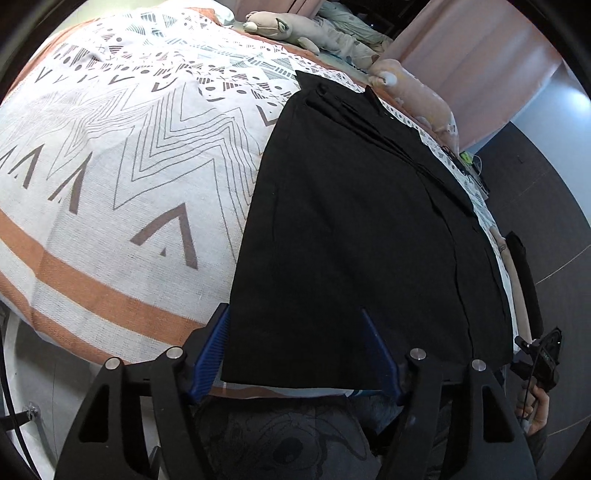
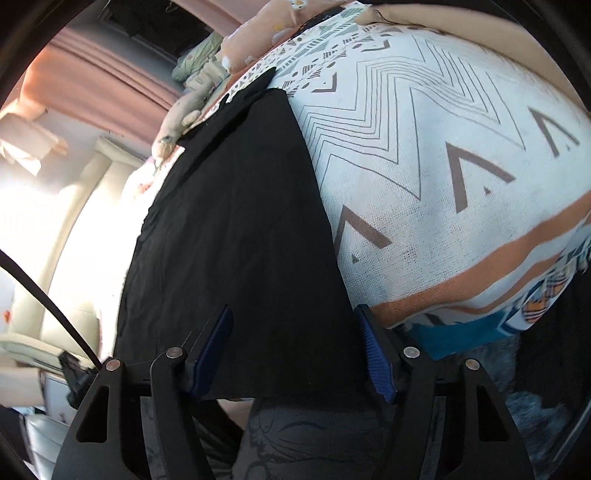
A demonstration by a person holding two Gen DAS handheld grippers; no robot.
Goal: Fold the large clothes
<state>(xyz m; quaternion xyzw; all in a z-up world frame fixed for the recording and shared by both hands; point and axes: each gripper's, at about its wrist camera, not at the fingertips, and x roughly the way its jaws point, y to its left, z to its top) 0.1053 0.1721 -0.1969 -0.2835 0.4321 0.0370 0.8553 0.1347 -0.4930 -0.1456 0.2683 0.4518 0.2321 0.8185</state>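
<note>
A black garment [image 1: 351, 221] lies flat and smooth on a bed with a white, zigzag-patterned cover [image 1: 129, 166]. Its near hem runs across the bed's front edge. My left gripper [image 1: 293, 310] is open over the hem's near left corner. One blue pad sits just outside the cloth's side edge and the other rests above the cloth. In the right wrist view the same garment [image 2: 229, 221] fills the middle, and my right gripper [image 2: 294, 308] stands open astride its near hem. The right gripper [image 1: 543, 354] also shows at the far right of the left wrist view, held in a hand.
A grey plush toy [image 1: 288, 29] and a pink one [image 1: 410, 88] lie along the bed's far side below pink curtains [image 1: 461, 48]. The bedcover [image 2: 424, 166] spreads wide beside the garment. The person's grey printed clothing [image 1: 280, 443] is just below the grippers. Dark floor [image 1: 546, 229] lies beyond the bed.
</note>
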